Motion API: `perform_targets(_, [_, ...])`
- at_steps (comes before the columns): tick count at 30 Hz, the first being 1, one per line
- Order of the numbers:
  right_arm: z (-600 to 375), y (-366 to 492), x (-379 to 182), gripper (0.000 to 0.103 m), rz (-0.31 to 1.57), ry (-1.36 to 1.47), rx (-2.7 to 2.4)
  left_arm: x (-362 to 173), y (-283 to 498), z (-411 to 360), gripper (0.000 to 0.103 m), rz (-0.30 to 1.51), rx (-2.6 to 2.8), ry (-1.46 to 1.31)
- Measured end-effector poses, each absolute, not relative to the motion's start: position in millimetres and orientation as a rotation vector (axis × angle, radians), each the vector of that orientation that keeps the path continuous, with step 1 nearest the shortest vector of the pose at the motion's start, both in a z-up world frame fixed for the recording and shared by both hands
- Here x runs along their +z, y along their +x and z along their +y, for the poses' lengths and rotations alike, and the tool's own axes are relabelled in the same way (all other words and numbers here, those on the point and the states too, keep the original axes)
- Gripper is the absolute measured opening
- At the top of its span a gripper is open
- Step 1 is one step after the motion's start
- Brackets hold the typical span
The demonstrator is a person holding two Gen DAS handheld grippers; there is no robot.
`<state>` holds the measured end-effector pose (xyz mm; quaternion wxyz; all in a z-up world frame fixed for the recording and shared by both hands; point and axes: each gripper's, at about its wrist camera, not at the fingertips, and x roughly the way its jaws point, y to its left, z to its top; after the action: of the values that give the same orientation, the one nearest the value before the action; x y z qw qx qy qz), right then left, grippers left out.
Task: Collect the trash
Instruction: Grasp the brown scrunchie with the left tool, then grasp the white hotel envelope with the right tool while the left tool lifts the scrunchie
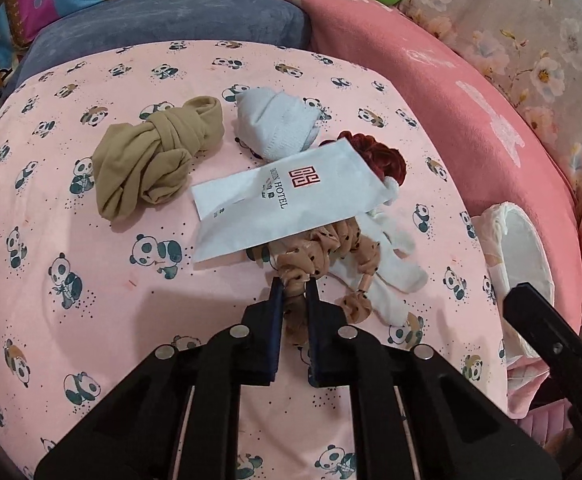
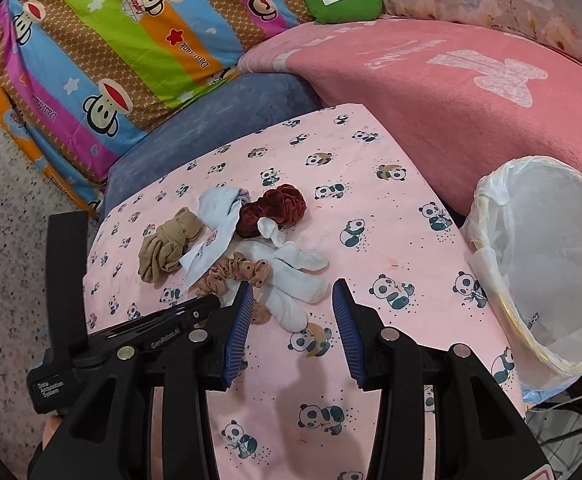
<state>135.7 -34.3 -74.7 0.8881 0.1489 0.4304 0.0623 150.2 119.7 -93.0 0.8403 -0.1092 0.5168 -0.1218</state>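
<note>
On the pink panda-print cloth [image 1: 91,240] lies a small heap of things. My left gripper [image 1: 294,285] is shut on a tan polka-dot scrunchie [image 1: 331,248], pinching its near end. A white hotel paper packet [image 1: 287,200] rests partly on the scrunchie. Around it lie a knotted beige stocking [image 1: 151,160], a pale rolled sock [image 1: 279,124], a dark red scrunchie [image 1: 387,160] and white socks [image 1: 391,280]. My right gripper [image 2: 293,284] stands open just over the white socks [image 2: 311,260], touching nothing. The left gripper [image 2: 195,312] shows to its left.
A bin lined with a white bag [image 2: 507,304] stands off the cloth's right edge. A pink blanket [image 2: 451,120], a blue cushion [image 2: 231,108] and a striped cartoon quilt [image 2: 111,60] lie behind. Speckled floor [image 2: 7,220] is on the left.
</note>
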Motion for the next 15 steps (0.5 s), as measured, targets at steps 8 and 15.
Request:
perform_targets(8, [-17.9, 144.5, -72.4, 0.043, 0.904, 0.318, 0.189, -57.8, 133.7, 140.3, 0.010, 1.018, -0.249, -0.252])
perform_targets(15, [5.9, 165.6, -80.8, 0.043, 0.935, 0.346, 0.248, -42.9, 132.1, 165.3, 0.010, 0.974, -0.194, -0.262])
